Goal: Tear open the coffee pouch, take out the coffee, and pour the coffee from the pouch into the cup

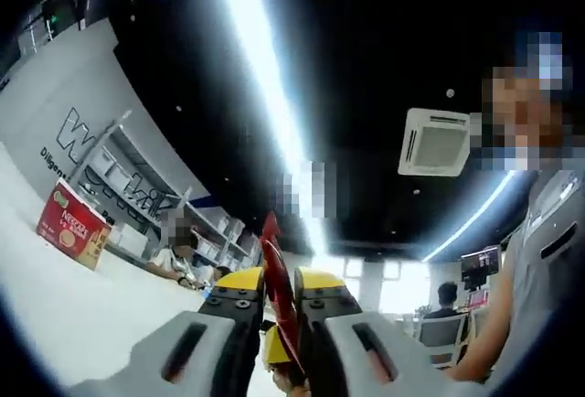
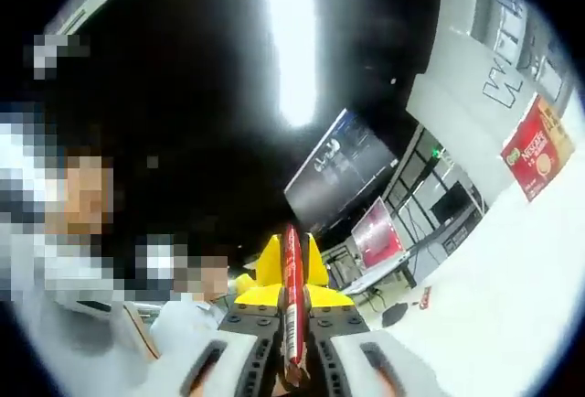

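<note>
Both tongs hold the narrow red foil coffee stick pouch (image 1: 274,283), and both cameras are tilted up toward the ceiling. In the left gripper view, the left gripper (image 1: 279,292) has its yellow-tipped jaws closed together on the pouch, whose long axis runs up and out along the jaws, its free end rising past the tips. In the right gripper view, the right gripper (image 2: 291,296) is likewise pinched shut on the pouch (image 2: 292,296), seen edge-on and upright between the jaws. Judgement: both tongs grip one pouch close together, so tearing depends on pulling them apart across its long axis. The red rectangular Nescafé carton (image 1: 73,225) stands on the white tabletop (image 1: 64,315), well left of the pouch.
</note>
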A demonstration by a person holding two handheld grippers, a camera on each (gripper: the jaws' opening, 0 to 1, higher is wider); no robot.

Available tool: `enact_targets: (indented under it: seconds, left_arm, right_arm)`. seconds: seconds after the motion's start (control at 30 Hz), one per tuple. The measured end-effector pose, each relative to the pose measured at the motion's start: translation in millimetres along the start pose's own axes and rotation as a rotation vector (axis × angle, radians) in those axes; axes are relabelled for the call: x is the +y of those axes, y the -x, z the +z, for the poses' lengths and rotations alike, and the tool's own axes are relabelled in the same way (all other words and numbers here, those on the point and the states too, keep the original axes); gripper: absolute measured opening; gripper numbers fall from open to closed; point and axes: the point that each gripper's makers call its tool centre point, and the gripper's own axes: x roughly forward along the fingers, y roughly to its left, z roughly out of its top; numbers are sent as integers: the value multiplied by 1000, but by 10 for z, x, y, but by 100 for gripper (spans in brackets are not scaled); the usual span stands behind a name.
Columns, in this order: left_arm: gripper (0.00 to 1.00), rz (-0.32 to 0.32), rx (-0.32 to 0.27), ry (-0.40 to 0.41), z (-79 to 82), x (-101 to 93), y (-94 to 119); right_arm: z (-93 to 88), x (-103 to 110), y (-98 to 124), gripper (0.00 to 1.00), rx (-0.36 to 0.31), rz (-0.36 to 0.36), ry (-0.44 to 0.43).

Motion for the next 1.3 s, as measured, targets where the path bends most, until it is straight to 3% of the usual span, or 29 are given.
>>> enact_targets:
  seconds: [0.1, 0.17, 0.27, 0.3, 0.37, 0.47, 0.6, 0.7, 0.73, 0.8, 0.9, 1.03, 1.2, 1.3]
  left_arm:
    - [14, -2, 11, 5, -21, -2, 10]
    - [13, -12, 98, 47, -92, -17, 27]
    - [12, -14, 161, 44, -131, 2, 30]
    - [11, -3, 189, 3, -99, 42, 25]
    - [11, 1, 207, -15, -75, 62, 24]
    - [11, 13, 292, -66, -49, 150, 49]
    - [11, 26, 357, 1, -28, 229, 91]
    - [11, -1, 431, 57, -100, 224, 129]
    - [11, -31, 482, 86, -175, 181, 151]
    - [11, -66, 565, 127, -297, 147, 188]
    - [11, -80, 635, 160, -418, 110, 229]
    - [11, -67, 650, 146, -479, 107, 219]
    - [11, -108, 692, 94, -551, -1, 238]
    - [11, -128, 712, 67, -594, -66, 268]
  right_arm:
    - [-3, -17, 3, 9, -3, 1, -6]
    - [-51, -40, 38, 9, 46, -9, 55]
    - [-73, -57, 69, 14, 89, -26, 119]
    - [-105, -79, 106, 20, 147, -43, 162]
    - [-91, -80, 126, 26, 164, -51, 176]
    - [5, -70, 172, 26, 193, -74, 209]
    - [283, -82, 187, 26, 203, -92, 269]
    - [395, -79, 139, 26, 211, -96, 285]
    - [446, -59, 82, 26, 219, -94, 289]
    - [471, -39, 7, 26, 242, -81, 283]
    - [373, -13, -97, 24, 315, -74, 251]
    - [230, -121, -175, 23, 432, -92, 230]
    - [171, -217, -219, 22, 516, -112, 256]
    - [143, -144, -240, 18, 521, -77, 230]
